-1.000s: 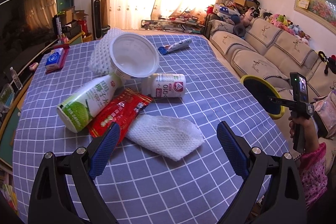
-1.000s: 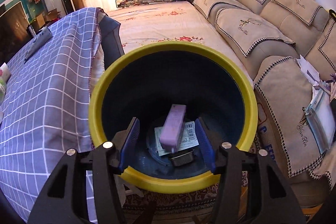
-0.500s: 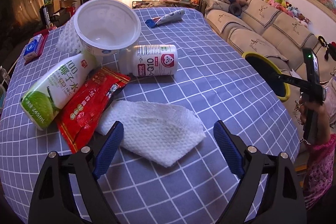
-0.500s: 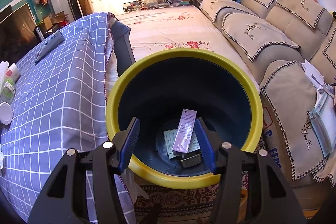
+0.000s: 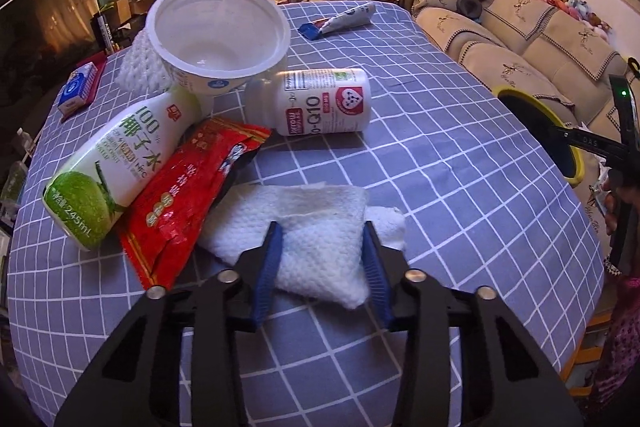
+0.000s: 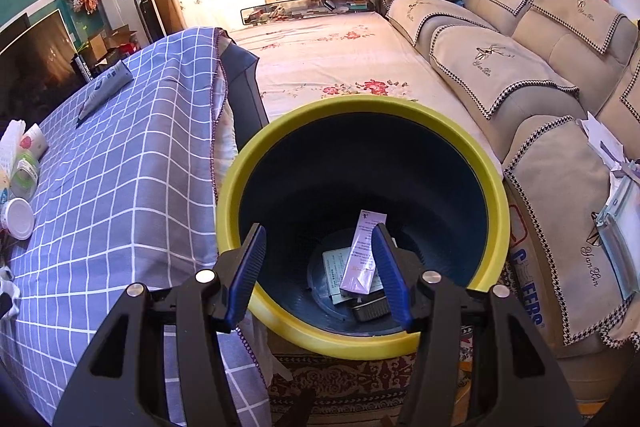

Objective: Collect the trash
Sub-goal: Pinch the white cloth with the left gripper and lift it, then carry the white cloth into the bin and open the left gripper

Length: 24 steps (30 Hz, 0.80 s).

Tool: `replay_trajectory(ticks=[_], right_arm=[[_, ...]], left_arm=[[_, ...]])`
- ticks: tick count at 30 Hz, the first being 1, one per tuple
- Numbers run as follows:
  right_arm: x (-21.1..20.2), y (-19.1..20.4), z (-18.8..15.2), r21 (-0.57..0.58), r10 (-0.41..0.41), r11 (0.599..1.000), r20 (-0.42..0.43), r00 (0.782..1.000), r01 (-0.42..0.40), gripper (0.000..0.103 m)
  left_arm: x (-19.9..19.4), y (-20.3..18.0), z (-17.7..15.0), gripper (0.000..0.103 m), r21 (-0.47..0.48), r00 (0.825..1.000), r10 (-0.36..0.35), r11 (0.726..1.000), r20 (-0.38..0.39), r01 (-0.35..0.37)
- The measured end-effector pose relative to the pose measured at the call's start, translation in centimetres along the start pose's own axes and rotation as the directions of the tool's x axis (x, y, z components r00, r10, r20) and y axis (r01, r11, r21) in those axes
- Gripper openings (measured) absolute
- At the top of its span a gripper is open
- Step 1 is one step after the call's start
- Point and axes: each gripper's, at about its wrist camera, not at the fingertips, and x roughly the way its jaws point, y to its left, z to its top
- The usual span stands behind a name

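Down on the blue-and-white checked surface [image 5: 460, 163], the left hand-held gripper [image 5: 323, 259] straddles a crumpled white paper towel [image 5: 304, 223], its jaws closing with the towel bunched between the blue pads [image 5: 267, 267], which already press its two sides. The towel's long axis runs across the jaws, its loose far edge folding up away from the gripper and a small rolled end poking out past the right pad.

Just left of the gripper lies a red foil snack wrapper [image 5: 188, 195], touching the towel and partly over its left edge, long axis slanting away to the right. Beyond that, further left, a green-and-white drink bottle [image 5: 120, 167] lies on its side, base towards the gripper. Ahead of the jaws a white supplement bottle [image 5: 324, 103] lies sideways, well apart from the towel, and a white plastic cup [image 5: 218, 35] tilts behind it with its mouth facing the gripper, resting against a white knitted thing [image 5: 138, 63]. Far ahead lies a small grey tube [image 5: 344, 21].

The right hand-held gripper [image 6: 320, 267] hangs partly open with nothing between its pads, over a dark bin with a yellow rim [image 6: 320, 341] beside the surface. Below the jaws inside it, a pale purple carton [image 6: 362, 255] leans on end over a paper slip
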Motion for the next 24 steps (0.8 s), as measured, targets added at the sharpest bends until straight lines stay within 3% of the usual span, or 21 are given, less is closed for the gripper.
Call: replay_trajectory(ticks=[3, 6, 9, 14, 20, 24], right_arm=[[-0.3, 0.0, 0.0, 0.002, 0.007, 1.000, 0.004, 1.000, -0.007, 0.052], [-0.6, 0.0, 0.0, 0.006, 0.016, 1.000, 0.009, 1.000, -0.016, 0.052], [-1.0, 0.1, 0.1, 0.007, 0.021, 1.000, 0.015, 1.000, -0.021, 0.052], [-1.7, 0.1, 0.2, 0.008, 0.033, 0.999, 0.028, 0.999, -0.033, 0.052], [-2.5, 0.0, 0.1, 0.011, 0.047, 0.999, 0.045, 0.998, -0.047, 0.052], [-3.0, -0.4, 0.0, 0.021, 0.049, 0.998, 0.055, 0.997, -0.051, 0.052]], left_arm=[[-0.3, 0.4, -0.1, 0.015, -0.009, 1.000, -0.020, 1.000, 0.009, 0.020], [-1.0, 0.4, -0.3, 0.011, -0.007, 0.997, -0.080, 0.997, 0.018, 0.080], [-2.4, -0.3, -0.5, 0.011, 0.021, 0.984, -0.173, 0.985, 0.039, 0.173], [-5.9, -2.6, -0.2, 0.011, 0.116, 0.959, -0.267, 0.960, 0.093, 0.256], [-9.3, -5.3, 1.1, 0.010, 0.190, 0.922, -0.366, 0.921, 0.128, 0.339], [-10.7, -6.9, 2.0, 0.011, 0.236, 0.906, -0.397, 0.903, 0.145, 0.358]])
